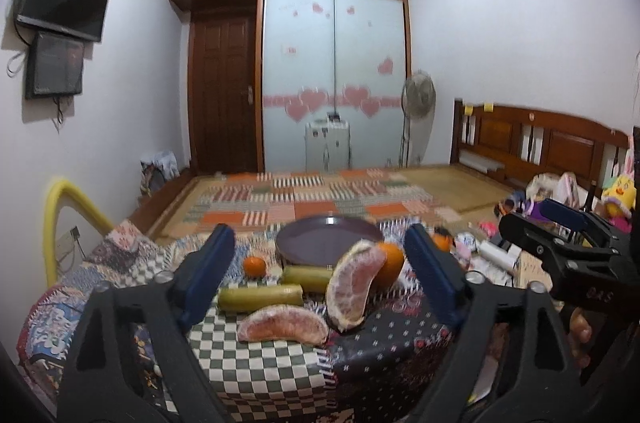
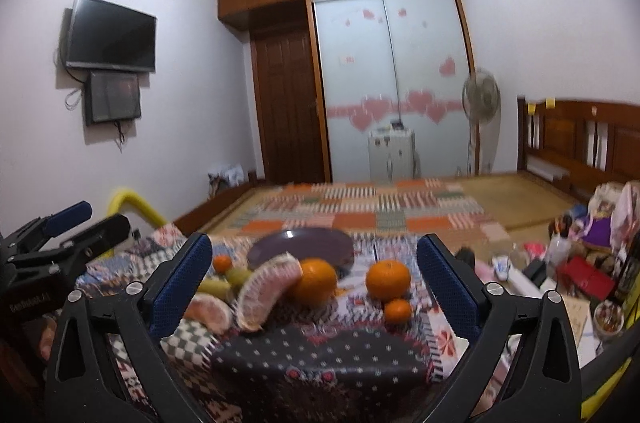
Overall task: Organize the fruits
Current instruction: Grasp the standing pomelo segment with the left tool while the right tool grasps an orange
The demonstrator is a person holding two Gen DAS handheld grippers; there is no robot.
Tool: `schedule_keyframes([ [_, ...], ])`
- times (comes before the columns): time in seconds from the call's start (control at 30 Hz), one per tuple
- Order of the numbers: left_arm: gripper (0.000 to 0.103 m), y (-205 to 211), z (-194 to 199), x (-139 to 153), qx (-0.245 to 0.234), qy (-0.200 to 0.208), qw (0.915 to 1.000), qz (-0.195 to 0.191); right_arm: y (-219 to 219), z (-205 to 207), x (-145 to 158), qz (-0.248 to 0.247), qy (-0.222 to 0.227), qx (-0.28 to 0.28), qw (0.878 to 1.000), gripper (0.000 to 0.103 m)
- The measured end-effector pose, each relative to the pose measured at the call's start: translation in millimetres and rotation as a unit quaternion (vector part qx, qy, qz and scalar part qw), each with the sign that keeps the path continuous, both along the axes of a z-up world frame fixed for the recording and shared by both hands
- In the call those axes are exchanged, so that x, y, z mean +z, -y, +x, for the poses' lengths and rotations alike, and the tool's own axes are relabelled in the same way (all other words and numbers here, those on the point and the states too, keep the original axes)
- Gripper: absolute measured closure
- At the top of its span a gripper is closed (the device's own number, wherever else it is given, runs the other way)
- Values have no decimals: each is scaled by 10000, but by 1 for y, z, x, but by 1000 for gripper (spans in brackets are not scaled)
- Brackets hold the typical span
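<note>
A dark purple plate (image 1: pixel 320 237) (image 2: pixel 316 245) sits on the patchwork cloth. In front of it lie two pomelo wedges (image 1: pixel 282 325) (image 1: pixel 354 287), two green-yellow banana pieces (image 1: pixel 260 297) (image 1: pixel 306 275), a small tangerine (image 1: pixel 255 266) and a large orange (image 1: pixel 390 263). The right wrist view also shows a second orange (image 2: pixel 388 279) and a small tangerine (image 2: pixel 397 310) apart to the right. My left gripper (image 1: pixel 320 283) is open and empty, short of the wedges. My right gripper (image 2: pixel 314 287) is open and empty, short of the oranges.
The fruit lies on a raised surface covered with a patchwork cloth (image 1: pixel 264 363), in front of a bed. Toys, boxes and bottles (image 2: pixel 576 263) clutter the right side. A yellow tube frame (image 1: pixel 60 215) stands at the left.
</note>
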State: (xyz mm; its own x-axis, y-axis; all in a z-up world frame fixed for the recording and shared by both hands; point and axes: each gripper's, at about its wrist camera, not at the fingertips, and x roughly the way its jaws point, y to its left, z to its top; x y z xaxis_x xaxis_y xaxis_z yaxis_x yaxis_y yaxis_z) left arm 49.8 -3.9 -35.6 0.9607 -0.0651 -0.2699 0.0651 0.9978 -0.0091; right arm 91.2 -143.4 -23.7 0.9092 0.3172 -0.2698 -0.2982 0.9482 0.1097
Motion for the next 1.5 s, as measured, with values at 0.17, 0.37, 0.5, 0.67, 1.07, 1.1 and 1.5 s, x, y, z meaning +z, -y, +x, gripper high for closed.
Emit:
schedule_keyframes([
  [0.17, 25, -1, 29, -21, -93, -489, 9988, 10, 11, 20, -22, -178, -447, -130, 9988, 18],
  [0.37, 26, 3, 68, -49, -314, -1102, 9934, -90, 22, 42, -41, -450, -827, -269, 9952, 23],
  [0.5, 26, 8, 94, -67, -432, -1455, 9883, -117, 29, 59, -53, -564, -1017, -313, 9927, 23],
  [0.67, 26, 17, 121, -83, -568, -1717, 9835, -81, 34, 84, -62, -683, -1315, -221, 9887, 23],
  [1.07, 32, 39, 164, -109, -781, -2003, 9762, 273, 24, 102, -71, -595, -1446, 167, 9876, 23],
  [1.1, 36, 38, 166, -111, -792, -2039, 9754, 263, 21, 102, -70, -582, -1441, 220, 9876, 23],
  [1.5, 50, 33, 164, -107, -765, -1851, 9793, 283, -13, 112, -67, -570, -1439, 807, 9846, 23],
])
